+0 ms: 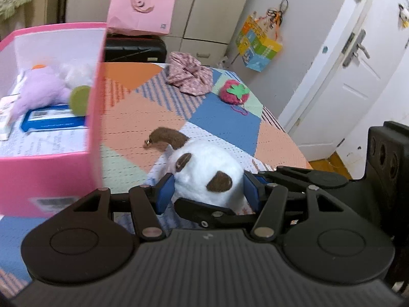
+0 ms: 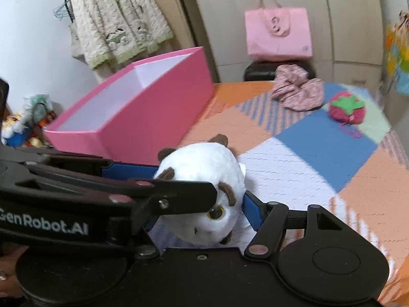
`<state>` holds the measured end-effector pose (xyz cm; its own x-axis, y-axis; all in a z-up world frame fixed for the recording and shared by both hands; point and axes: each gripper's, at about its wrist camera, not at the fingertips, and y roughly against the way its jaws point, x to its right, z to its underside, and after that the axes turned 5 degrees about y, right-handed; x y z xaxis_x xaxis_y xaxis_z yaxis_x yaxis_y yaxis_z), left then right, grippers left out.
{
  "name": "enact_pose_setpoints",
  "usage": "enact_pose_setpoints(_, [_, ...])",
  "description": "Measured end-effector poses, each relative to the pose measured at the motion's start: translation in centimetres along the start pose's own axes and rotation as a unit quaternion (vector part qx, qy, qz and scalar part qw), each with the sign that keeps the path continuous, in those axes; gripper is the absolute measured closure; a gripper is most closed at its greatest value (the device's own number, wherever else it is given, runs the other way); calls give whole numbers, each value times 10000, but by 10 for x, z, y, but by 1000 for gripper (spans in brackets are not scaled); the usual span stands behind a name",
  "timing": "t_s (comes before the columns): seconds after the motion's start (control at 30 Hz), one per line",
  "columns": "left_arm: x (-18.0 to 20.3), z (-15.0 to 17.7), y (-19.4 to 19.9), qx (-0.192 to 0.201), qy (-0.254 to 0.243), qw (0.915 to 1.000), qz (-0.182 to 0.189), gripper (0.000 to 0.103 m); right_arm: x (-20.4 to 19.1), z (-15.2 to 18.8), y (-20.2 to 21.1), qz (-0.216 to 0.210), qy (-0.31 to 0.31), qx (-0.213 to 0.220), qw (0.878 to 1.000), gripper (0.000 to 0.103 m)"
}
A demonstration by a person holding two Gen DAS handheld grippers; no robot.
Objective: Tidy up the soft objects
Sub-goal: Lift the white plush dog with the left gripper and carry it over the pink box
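Patchwork table (image 1: 143, 107): w/ both grippers, left (image 1: 208, 192) & right (image 2: 202, 204), clamped on plush dog (image 1: 204, 168), lift it level into pink box (image 1: 97, 102).

Beyond the table's far edge: pink tote bag (image 2: 278, 34) atop black case (image 1: 135, 48); cream cardigan (image 2: 116, 18) hanging on wall.

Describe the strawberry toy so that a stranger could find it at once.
Start at the pink box on the patchwork table. Look to the far side, beside the crumpled floral cloth. The strawberry toy is the round red plush with a green felt leaf.
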<state>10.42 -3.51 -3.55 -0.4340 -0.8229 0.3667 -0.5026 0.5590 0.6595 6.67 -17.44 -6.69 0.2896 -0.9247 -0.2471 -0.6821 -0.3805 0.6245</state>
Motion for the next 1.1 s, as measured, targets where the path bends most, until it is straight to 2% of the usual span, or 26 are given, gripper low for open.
enact_pose_setpoints(0.17, [-3,3,38,414,-56,9991,-77,47,-28,-12,13,-140,402,193,9989,32])
enact_pose_setpoints(0.37, [-14,3,72,672,25,9977,-76,47,-58,-28,23,-413,792,173,9959,32])
enact_pose_setpoints(0.67, [-24,-1,120,1144,-117,9931,-208,47,-95,-52,34,-655,1261,492,9886,32])
enact_pose_setpoints(0.83, [-33,-13,135,1358,-197,9898,-370,47,-112,-68,29,-701,1464,704,9842,32])
enact_pose_setpoints(1.1, [-61,-41,144,1481,-82,9876,-517,46,-126,-102,4,-844,1702,683,9794,32])
